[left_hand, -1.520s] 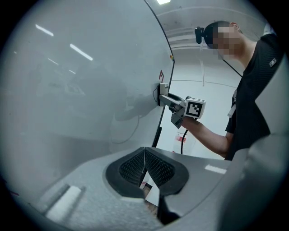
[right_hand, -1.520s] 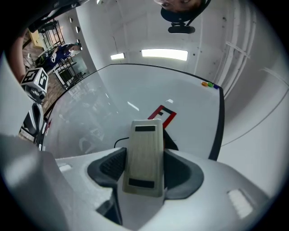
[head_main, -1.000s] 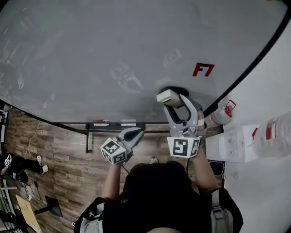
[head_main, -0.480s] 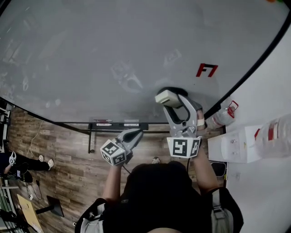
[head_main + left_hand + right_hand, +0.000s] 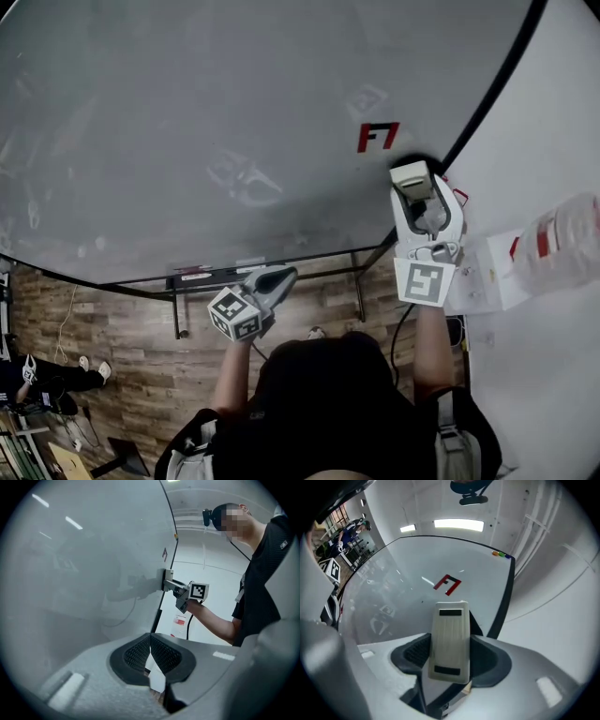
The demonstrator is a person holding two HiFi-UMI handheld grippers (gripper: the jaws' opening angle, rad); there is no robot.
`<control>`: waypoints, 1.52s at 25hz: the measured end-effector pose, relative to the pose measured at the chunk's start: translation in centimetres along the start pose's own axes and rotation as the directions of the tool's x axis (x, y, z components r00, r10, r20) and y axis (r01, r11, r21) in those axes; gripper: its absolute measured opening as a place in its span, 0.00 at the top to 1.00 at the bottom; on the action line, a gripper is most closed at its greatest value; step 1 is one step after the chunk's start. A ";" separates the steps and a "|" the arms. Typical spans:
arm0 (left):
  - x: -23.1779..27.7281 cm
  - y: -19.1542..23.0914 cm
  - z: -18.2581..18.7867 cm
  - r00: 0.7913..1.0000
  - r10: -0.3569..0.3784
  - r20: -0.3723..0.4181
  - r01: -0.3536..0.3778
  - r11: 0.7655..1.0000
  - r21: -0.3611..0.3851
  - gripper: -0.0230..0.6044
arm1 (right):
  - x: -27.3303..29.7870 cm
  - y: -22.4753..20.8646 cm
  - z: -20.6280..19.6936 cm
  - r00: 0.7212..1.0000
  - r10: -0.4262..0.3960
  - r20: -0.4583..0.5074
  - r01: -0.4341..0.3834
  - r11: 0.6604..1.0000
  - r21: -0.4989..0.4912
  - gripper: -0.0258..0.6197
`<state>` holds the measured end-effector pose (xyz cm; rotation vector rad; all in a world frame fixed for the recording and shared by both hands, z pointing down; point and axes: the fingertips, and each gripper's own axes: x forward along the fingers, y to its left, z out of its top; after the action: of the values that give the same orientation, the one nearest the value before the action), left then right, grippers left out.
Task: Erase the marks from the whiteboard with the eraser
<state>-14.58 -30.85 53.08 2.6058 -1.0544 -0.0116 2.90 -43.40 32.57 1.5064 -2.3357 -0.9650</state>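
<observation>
The whiteboard (image 5: 187,122) fills the head view; a red mark (image 5: 379,137) sits near its right edge and also shows in the right gripper view as the red mark (image 5: 447,584). My right gripper (image 5: 416,192) is shut on the cream eraser (image 5: 409,172), just right of and below that mark, by the board's black frame. In its own view the eraser (image 5: 450,634) stands between the dark pads, pointing at the board. My left gripper (image 5: 270,278) hangs shut and empty below the board's lower edge, its pads (image 5: 161,653) touching.
A tray with markers (image 5: 217,275) runs under the board on a black stand. Wood floor (image 5: 112,375) lies below. A white wall (image 5: 553,122) and a white box (image 5: 487,281) are at the right. Coloured magnets (image 5: 501,553) sit at the board's far corner.
My right gripper carried the eraser to the right, from below-left of the red mark to beside it at the board's black edge. The left gripper stayed put.
</observation>
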 end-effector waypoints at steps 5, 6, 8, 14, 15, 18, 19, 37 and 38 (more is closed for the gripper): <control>0.4 -0.3 -0.3 1.000 -0.007 -0.006 0.007 1.000 -0.002 0.94 | 0.1 -0.2 0.0 1.000 -0.012 -0.016 0.012 1.000 -0.008 0.56; 0.1 -0.3 -0.4 1.000 -0.001 -0.005 0.001 1.000 -0.004 0.94 | 0.2 0.0 0.2 1.000 -0.012 -0.015 0.012 1.000 -0.008 0.56; -0.6 0.0 -0.5 1.000 0.018 -0.004 -0.018 1.000 -0.010 0.94 | 0.5 0.9 1.0 1.000 -0.005 -0.012 0.005 1.000 -0.027 0.56; -3.1 0.6 -0.7 0.996 0.086 0.018 -0.086 0.996 -0.031 0.94 | 1.5 7.4 5.5 0.993 0.089 0.073 -0.081 0.991 -0.103 0.56; -3.6 0.6 -0.7 0.995 0.098 0.023 -0.098 0.995 -0.031 0.94 | 1.6 8.8 6.3 0.989 0.118 0.093 -0.107 0.988 -0.115 0.56; -5.2 0.7 -0.6 0.989 0.141 0.039 -0.139 0.990 -0.035 0.94 | 1.8 13.2 8.7 0.966 0.215 0.142 -0.193 0.969 -0.152 0.56; -5.8 0.8 -0.6 0.987 0.156 0.044 -0.154 0.987 -0.039 0.94 | 1.9 14.4 9.3 0.959 0.239 0.153 -0.213 0.963 -0.165 0.56; -0.7 -1.4 -1.5 1.000 0.020 0.015 -0.019 0.999 -0.044 0.94 | 0.4 3.4 1.7 0.998 0.061 0.009 -0.059 0.984 -0.170 0.56; -0.1 -1.8 -1.7 1.000 0.003 0.004 -0.003 0.999 -0.043 0.94 | 0.3 2.8 1.2 0.999 0.052 -0.011 -0.053 0.984 -0.167 0.56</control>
<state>-13.20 -29.01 54.16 2.5670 -1.0480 -0.0378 0.11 -42.42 33.38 1.3750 -2.2151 -1.1102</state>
